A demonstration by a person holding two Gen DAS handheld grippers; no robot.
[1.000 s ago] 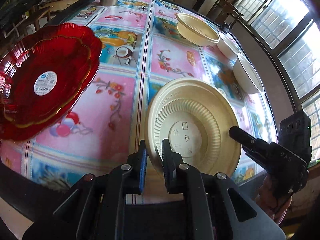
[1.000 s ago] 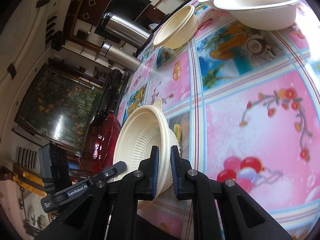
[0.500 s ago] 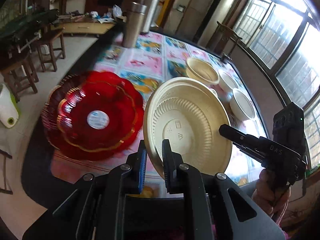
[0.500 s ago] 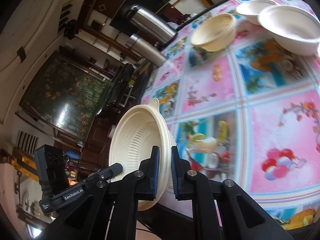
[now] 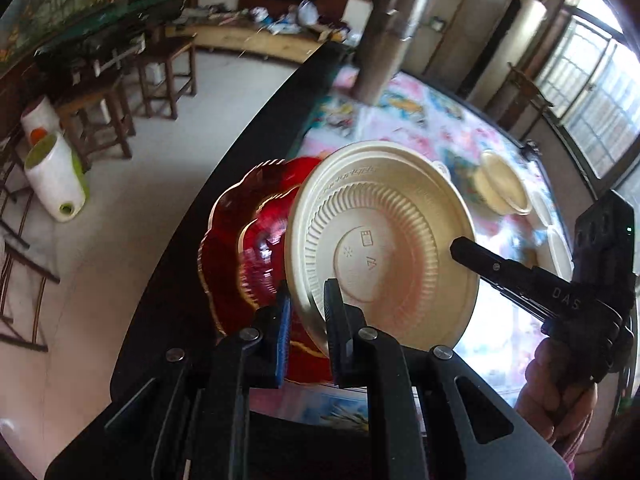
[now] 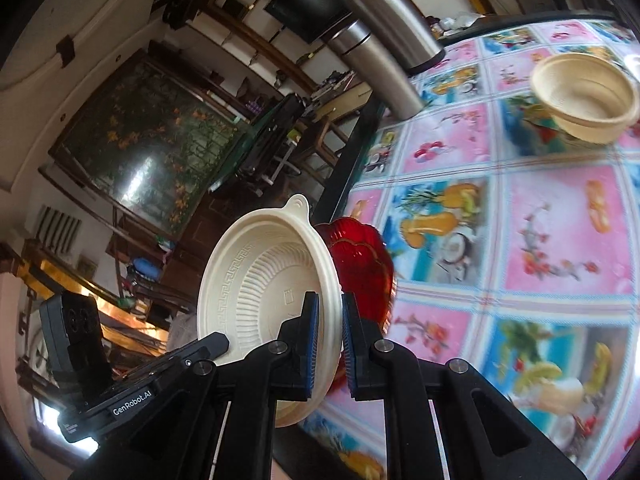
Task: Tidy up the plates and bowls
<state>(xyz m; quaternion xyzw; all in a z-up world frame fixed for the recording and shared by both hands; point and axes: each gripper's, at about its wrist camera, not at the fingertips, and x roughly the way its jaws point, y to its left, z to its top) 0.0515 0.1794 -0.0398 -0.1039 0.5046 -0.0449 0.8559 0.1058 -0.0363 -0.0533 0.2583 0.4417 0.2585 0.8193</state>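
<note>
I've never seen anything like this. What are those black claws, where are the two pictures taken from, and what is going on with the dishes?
There is no robot here: a person holds a two-finger claw in each hand, and a camera on each looks along its fingers. One picture is from the left claw, the other from the right claw. Both are shut on opposite rim edges of one cream plate, lifted and tilted above the table. Behind it lie red plates. Further off sit a cream bowl and two steel flasks.

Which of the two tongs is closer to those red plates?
Left. The left tongs sit right beside the red plates; the right tongs grip the cream plate's opposite rim.
</note>
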